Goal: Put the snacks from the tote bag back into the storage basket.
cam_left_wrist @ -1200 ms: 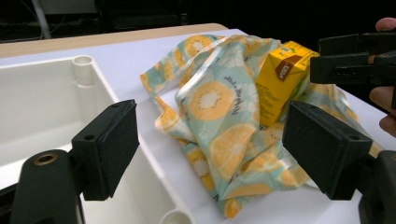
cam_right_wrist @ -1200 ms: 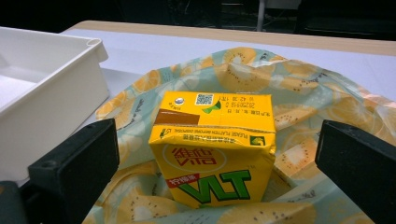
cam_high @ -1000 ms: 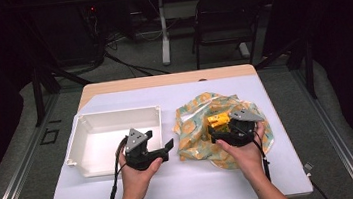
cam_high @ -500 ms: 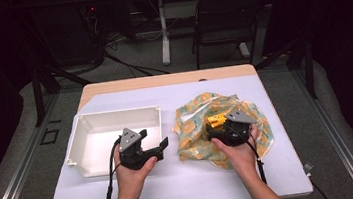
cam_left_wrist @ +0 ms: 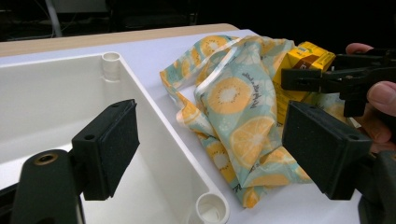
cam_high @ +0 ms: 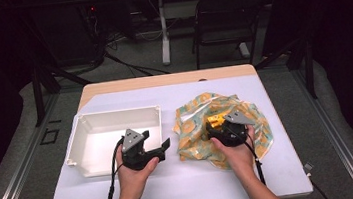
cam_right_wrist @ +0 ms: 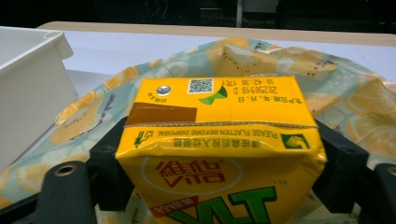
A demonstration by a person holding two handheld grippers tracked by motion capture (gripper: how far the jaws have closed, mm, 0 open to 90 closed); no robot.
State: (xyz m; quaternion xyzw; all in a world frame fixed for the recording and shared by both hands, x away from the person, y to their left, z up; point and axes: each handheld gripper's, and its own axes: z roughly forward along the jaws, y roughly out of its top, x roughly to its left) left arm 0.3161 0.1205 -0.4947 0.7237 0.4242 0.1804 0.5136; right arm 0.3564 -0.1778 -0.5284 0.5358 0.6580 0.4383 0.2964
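A yellow drink carton point(cam_right_wrist: 219, 140) stands on a fruit-print cloth point(cam_right_wrist: 355, 102) at the table's right side. My right gripper point(cam_right_wrist: 219, 163) has just been closing its jaws, and both black pads now press on the carton's sides. From above, the carton point(cam_high: 213, 121) sits just ahead of the right gripper point(cam_high: 218, 126) on the rumpled cloth point(cam_high: 193, 130). My left gripper point(cam_high: 164, 149) hovers at the white tray's point(cam_high: 115, 112) right front corner, pointing right. The left gripper point(cam_left_wrist: 210, 144) is open with nothing between its pads; beyond it lie the cloth point(cam_left_wrist: 233, 107) and the carton point(cam_left_wrist: 303, 56).
The white tray point(cam_left_wrist: 154, 126) has nothing in it and takes up the table's left half. A white mat covers the table point(cam_high: 184, 184), with bare surface along the front. A chair point(cam_high: 228, 18) and cables are on the floor behind.
My right gripper has shifted a little to the left over the cloth and its jaws have closed onto the carton. The left gripper has stayed by the tray.
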